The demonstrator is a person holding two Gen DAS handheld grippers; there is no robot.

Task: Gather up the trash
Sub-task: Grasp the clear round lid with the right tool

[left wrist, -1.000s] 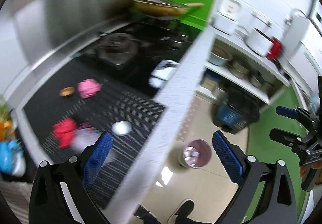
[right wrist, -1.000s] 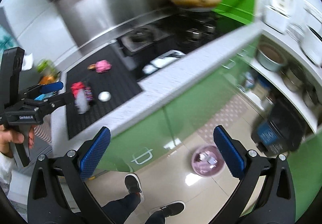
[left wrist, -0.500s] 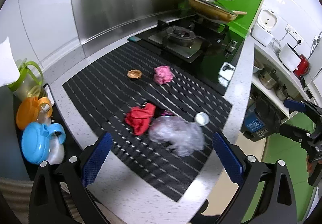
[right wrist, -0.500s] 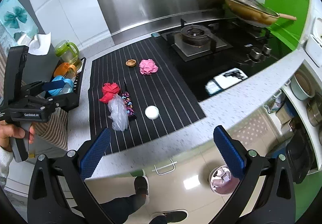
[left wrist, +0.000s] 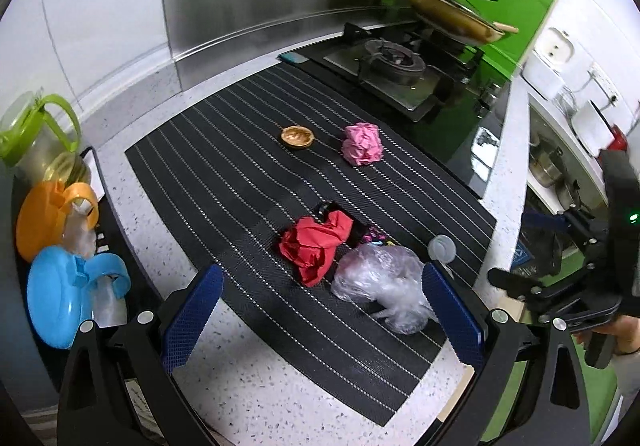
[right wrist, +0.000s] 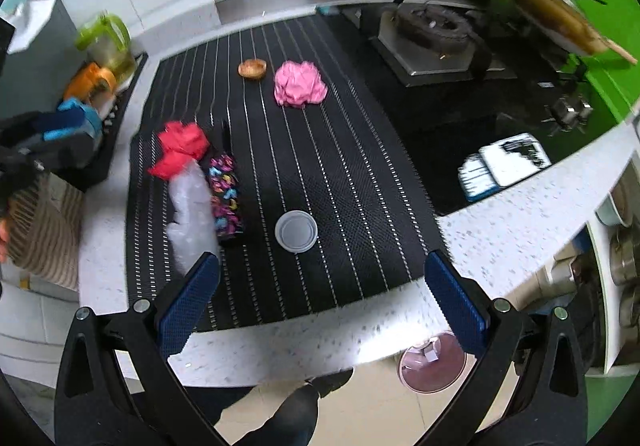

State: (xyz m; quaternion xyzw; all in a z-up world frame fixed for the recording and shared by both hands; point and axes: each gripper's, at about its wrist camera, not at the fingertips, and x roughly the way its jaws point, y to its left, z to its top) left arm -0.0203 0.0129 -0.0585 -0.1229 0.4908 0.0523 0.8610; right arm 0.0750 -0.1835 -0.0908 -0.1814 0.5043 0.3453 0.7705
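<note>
Through the left wrist camera I see my left gripper (left wrist: 322, 316) spread wide with nothing between its blue pads, hanging over the near edge of the striped black mat (left wrist: 224, 181). Just beyond the pads lies a crumpled clear plastic bag (left wrist: 380, 286), touching a red paper wad (left wrist: 314, 244) on its left, and a small white lid (left wrist: 441, 246) sits just right of the bag. Farther back are a pink paper wad (left wrist: 362, 143) and, to its left, a little brown shell-like cup (left wrist: 297, 135), the two apart from each other. Blue, orange and green pitchers stand at the far left. At the right edge I catch my right gripper (left wrist: 532, 258), fingers parted. Through the right wrist camera the right gripper (right wrist: 322, 306) is likewise wide apart and holding nothing, above the speckled counter edge (right wrist: 500, 221). The lid (right wrist: 296, 231) lies on the mat straight ahead between the fingers' lines, with the bag (right wrist: 192, 205) and a dark patterned wrapper (right wrist: 226, 193) side by side to its left and the red wad (right wrist: 180, 147) behind them. The pink wad (right wrist: 299, 84) is farther off, near the gas burner (right wrist: 432, 25). A pink bin (right wrist: 432, 366) stands on the floor below.
</note>
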